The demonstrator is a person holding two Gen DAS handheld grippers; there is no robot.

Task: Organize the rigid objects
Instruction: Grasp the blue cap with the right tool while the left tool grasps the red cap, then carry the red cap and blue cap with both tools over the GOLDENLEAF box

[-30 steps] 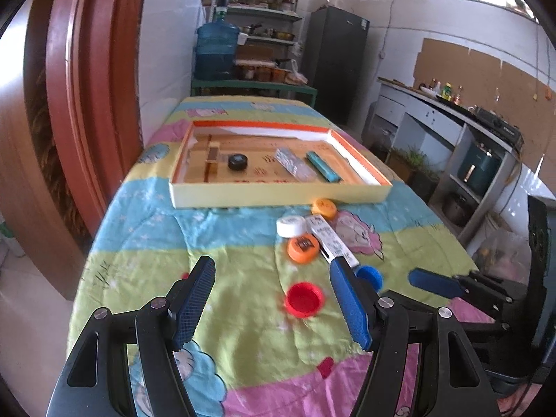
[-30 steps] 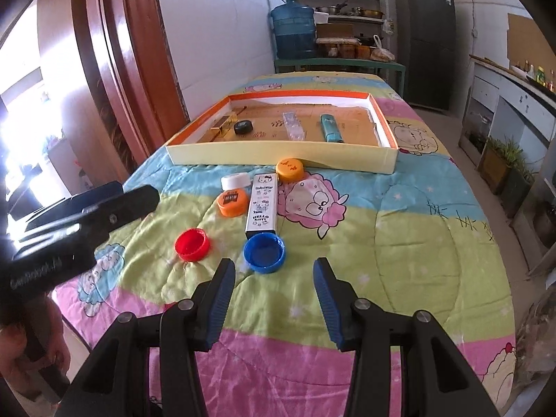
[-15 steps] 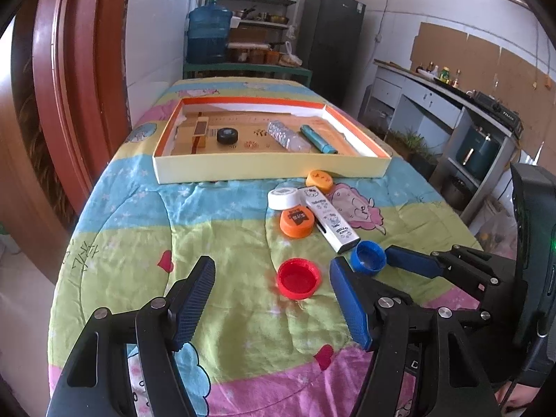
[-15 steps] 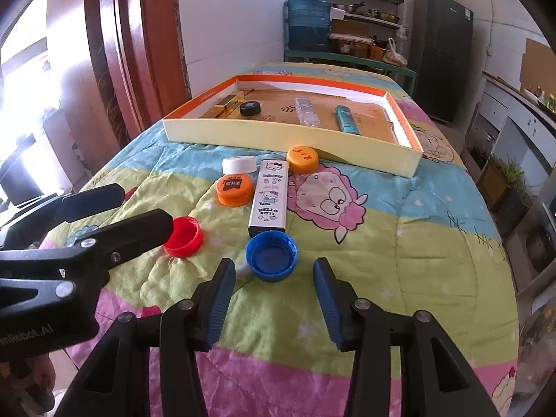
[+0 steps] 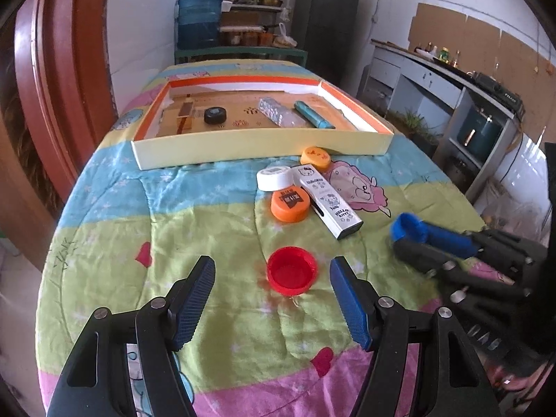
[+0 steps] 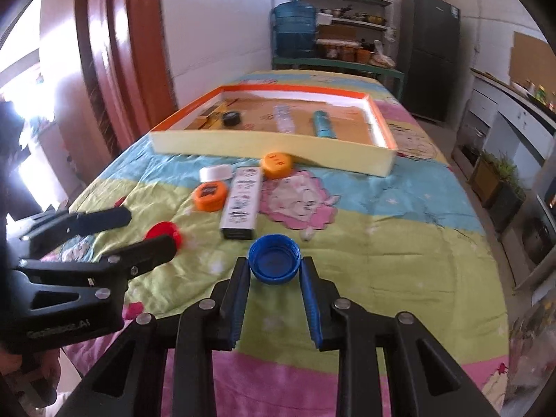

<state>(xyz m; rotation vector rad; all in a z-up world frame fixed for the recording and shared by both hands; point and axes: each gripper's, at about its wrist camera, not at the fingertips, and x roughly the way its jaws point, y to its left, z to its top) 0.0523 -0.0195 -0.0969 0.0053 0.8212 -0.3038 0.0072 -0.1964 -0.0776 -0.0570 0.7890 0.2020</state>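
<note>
Right gripper (image 6: pixel 274 266) jaws closing on the blue bottle cap (image 6: pixel 274 259) between them; left gripper (image 5: pixel 271 286) spread wide, red cap (image 5: pixel 292 274) just ahead between its fingers.

The quilted table top (image 5: pixel 194 229) left of the red cap (image 5: pixel 292 275) is bare and passable. Ahead, the orange cap (image 5: pixel 290 205), white cap (image 5: pixel 274 179) and Hello Kitty box (image 5: pixel 328 201) crowd together, apparently touching. The tray wall (image 5: pixel 257 147) bars low passage beyond them.
</note>
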